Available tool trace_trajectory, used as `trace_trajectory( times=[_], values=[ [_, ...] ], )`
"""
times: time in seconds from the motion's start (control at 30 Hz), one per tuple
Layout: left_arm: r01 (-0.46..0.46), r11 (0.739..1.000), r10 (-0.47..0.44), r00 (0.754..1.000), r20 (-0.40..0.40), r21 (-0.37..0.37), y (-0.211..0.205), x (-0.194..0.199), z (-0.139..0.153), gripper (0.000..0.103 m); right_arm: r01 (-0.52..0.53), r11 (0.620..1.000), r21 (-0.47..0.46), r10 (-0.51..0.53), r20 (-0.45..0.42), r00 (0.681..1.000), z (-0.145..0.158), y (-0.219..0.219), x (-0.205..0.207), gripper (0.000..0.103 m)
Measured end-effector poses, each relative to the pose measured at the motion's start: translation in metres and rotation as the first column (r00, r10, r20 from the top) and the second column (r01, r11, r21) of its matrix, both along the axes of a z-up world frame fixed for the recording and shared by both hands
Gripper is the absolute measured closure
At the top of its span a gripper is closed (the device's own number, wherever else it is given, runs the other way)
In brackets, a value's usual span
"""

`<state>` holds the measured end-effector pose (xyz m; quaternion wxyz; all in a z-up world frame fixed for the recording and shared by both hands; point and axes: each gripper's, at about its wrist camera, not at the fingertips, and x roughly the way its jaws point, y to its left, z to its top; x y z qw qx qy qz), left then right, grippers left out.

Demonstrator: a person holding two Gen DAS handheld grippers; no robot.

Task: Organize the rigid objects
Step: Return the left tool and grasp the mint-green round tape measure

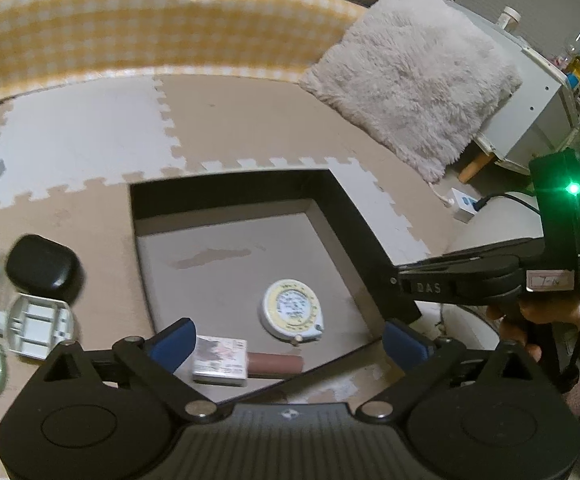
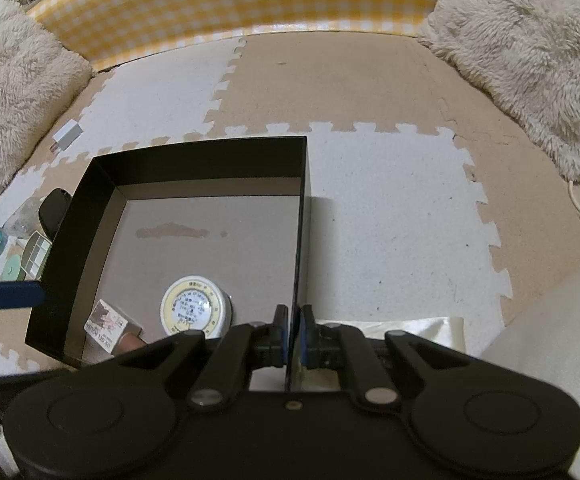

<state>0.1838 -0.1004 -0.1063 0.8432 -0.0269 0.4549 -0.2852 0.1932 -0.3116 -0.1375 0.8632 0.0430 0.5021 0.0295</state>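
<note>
Tongs: left tongs [image 1: 285,344] spread wide above black box [image 2: 101,184], gripping nothing; right tongs [image 2: 294,334] clamped on box wall. Inside box: tape measure [image 1: 292,309], nail polish [image 1: 225,360]. Beside box on floor mat [image 2: 390,220]: black case [image 1: 43,268].

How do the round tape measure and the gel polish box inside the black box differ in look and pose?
The tape measure is a round, white-and-yellow disc lying flat with its printed face up; the gel polish box is a small rectangular carton lying on its side. The tape measure lies nearer the middle of the black box; the gel polish box lies at the near wall, beside a brownish tube. Both rest on the box's grey floor, ungripped.
</note>
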Motion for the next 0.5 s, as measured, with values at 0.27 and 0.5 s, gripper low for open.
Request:
trace_trajectory(
  times=[0.27, 0.5],
  values=[
    [-0.063, 0.997, 0.058, 0.992, 0.113, 0.036, 0.025, 0.001, 0.022, 0.000, 0.005, 1.000, 0.007, -0.005, 0.000, 1.000, -0.001, 0.000, 0.000, 0.097],
    [-0.173, 0.981, 0.157, 0.972, 0.175, 0.082, 0.060, 0.012, 0.034, 0.000, 0.007, 1.000, 0.007, -0.007, 0.000, 1.000, -0.001, 0.001, 0.000, 0.097]
  ],
)
